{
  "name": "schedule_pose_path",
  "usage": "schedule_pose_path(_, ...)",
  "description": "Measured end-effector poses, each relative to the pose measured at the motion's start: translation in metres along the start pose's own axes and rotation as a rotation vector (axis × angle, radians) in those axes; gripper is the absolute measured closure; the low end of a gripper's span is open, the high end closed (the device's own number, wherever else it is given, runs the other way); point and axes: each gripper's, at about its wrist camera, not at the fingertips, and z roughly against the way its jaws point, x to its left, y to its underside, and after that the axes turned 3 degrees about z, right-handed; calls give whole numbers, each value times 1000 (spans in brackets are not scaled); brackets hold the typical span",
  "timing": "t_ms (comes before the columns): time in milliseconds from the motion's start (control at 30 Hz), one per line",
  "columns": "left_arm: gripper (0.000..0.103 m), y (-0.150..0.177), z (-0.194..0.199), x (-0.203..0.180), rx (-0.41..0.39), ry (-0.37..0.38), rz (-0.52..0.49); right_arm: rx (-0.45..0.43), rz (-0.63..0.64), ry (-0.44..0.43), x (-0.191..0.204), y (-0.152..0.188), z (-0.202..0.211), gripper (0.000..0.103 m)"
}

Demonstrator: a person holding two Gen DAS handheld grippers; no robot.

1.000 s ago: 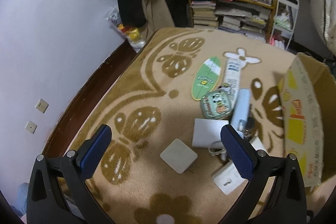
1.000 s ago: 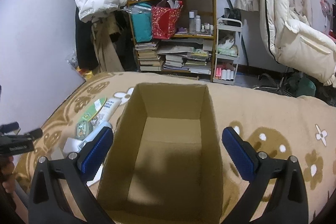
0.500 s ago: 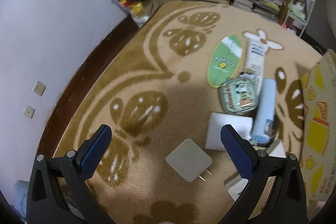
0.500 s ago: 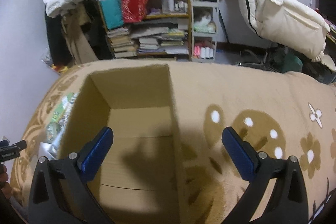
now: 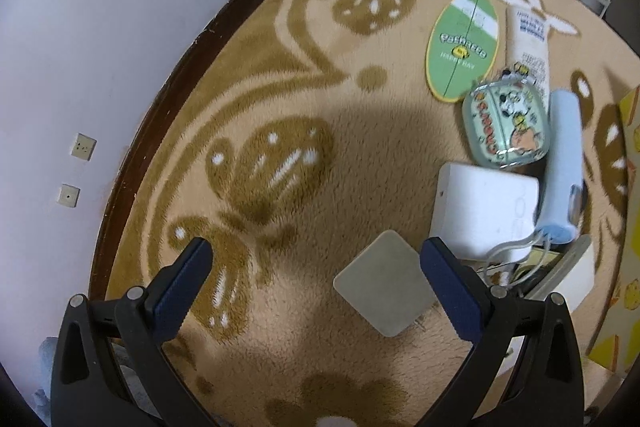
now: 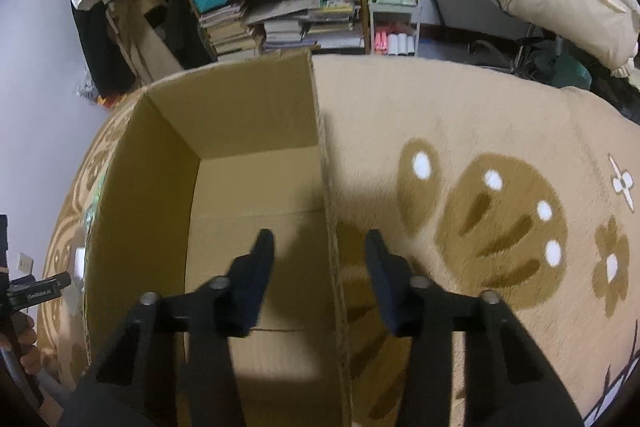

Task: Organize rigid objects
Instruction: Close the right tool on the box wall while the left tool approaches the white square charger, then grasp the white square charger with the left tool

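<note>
Below, the left gripper [image 5: 316, 281] stands with its blue-padded fingers wide apart and empty, hovering over a tan carpet [image 5: 280, 99] patterned with brown butterflies. Between the pads, nearer the right one, a flat grey rounded-square charger [image 5: 382, 293] lies on the pile with metal prongs showing at its lower edge. Just beyond it sits a white rectangular box [image 5: 486, 211], touching a pale blue cylindrical device [image 5: 562, 163] with a white cord. Farther out are a rounded glass-like cartoon-printed case [image 5: 506, 125], a green oval board [image 5: 464, 45] and a white printed tube [image 5: 528, 41], close together.

The right gripper [image 6: 320, 263] is partly parted, holding nothing, its fingers straddling the right wall of an open brown cardboard box [image 6: 256, 131] whose inside is bare. Behind it stands a cluttered bookshelf [image 6: 280, 7].
</note>
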Motion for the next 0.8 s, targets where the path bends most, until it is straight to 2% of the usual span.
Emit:
schedule_pose_path(67,0,-1,-2,1,-11,-16,12,12,18,3,3,1,-2,81)
schedule_pose_path(200,0,-2,-6,4,2,9,36,13,31,12,5,2,-2,92)
schedule_pose_path(300,1,-2,-7,3,17,36,31,16,12,2,1,2,-2,96)
schedule_pose_path(367,1,-2,-6,-1,6,22,13,19,7,6,-1,2,-3,98)
schedule_pose_path(533,0,0,-3,-6,-14,-12,-13,17,13,7,-4,1,-4,98)
schedule_pose_path(800,1,2,-4,-5,-3,3,-9,16,13,6,-5,2,-4,98)
